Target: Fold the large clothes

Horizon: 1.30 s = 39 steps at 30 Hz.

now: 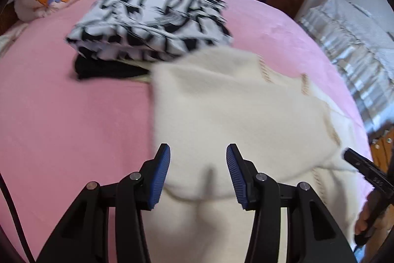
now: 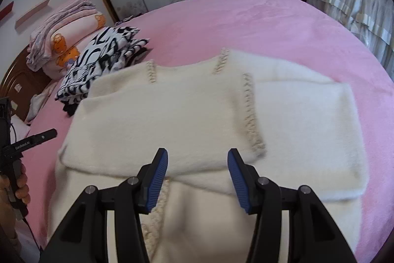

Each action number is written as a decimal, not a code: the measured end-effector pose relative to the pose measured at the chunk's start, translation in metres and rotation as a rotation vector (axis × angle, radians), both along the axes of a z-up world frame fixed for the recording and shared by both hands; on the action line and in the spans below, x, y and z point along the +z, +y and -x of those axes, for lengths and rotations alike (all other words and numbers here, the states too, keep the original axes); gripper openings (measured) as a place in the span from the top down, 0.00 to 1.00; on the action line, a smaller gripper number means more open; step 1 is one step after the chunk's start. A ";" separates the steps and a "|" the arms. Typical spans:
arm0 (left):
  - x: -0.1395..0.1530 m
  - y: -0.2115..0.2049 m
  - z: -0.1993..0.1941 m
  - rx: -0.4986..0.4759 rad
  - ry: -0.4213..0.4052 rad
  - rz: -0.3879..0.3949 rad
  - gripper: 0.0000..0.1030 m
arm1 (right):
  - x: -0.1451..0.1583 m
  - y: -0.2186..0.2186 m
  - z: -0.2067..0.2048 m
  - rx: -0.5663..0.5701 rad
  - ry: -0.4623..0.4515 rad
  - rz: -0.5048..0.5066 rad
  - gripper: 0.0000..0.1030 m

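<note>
Cream sweater [image 2: 187, 115] folded on pink bed [image 2: 258, 24]

On the bed [image 2: 283, 24], one cream sweater [image 2: 172, 115] and one black-and-white folded garment [image 2: 98, 65] over one black garment [image 1: 103, 69] are counted. Two grippers [image 1: 198, 174] [image 2: 197, 176] and two stacked quilts [image 2: 64, 26] are seen.

The black-and-white printed garment [image 1: 150, 19] ahead of the left gripper [image 1: 198, 174] was smeared by blur, its lettering unreadable. The dark clothes [image 1: 108, 68] under it showed only as an edge. The cream sweater [image 2: 197, 115] ran beneath the right gripper [image 2: 197, 179] and out past the bottom edge, its near hem hidden. To that gripper's left, the person's hand [image 2: 21, 185] was cut off by the frame.
</note>
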<state>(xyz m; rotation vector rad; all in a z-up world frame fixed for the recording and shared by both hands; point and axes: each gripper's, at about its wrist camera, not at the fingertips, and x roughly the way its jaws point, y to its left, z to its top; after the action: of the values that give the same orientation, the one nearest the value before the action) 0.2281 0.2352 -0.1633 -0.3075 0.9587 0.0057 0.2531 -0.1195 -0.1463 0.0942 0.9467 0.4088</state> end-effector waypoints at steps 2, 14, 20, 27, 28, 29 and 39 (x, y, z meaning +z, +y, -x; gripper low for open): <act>-0.010 -0.026 0.000 -0.019 -0.003 -0.018 0.56 | 0.001 0.028 0.005 0.052 -0.007 -0.010 0.51; -0.052 -0.029 -0.020 -0.012 0.101 -0.164 0.81 | -0.042 0.069 -0.019 0.089 0.014 0.135 0.88; -0.055 -0.016 -0.021 -0.019 0.104 -0.123 0.81 | -0.050 -0.048 -0.049 -0.169 0.073 0.093 1.00; -0.054 -0.020 -0.021 0.006 0.124 -0.139 0.81 | -0.045 -0.057 -0.047 -0.163 0.112 0.048 0.97; -0.054 -0.022 -0.024 0.004 0.128 -0.133 0.81 | -0.044 -0.053 -0.044 -0.164 0.108 0.062 0.96; -0.054 -0.022 -0.025 0.005 0.136 -0.127 0.81 | -0.044 -0.051 -0.044 -0.164 0.106 0.071 0.95; -0.033 -0.036 -0.015 -0.010 0.153 -0.117 0.43 | -0.022 -0.051 -0.019 -0.154 0.088 0.047 0.84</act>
<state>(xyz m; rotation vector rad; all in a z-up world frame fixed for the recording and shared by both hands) 0.2429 0.1995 -0.1965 -0.1959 1.1074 0.0774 0.2725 -0.1705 -0.1687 0.1418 1.0277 0.2418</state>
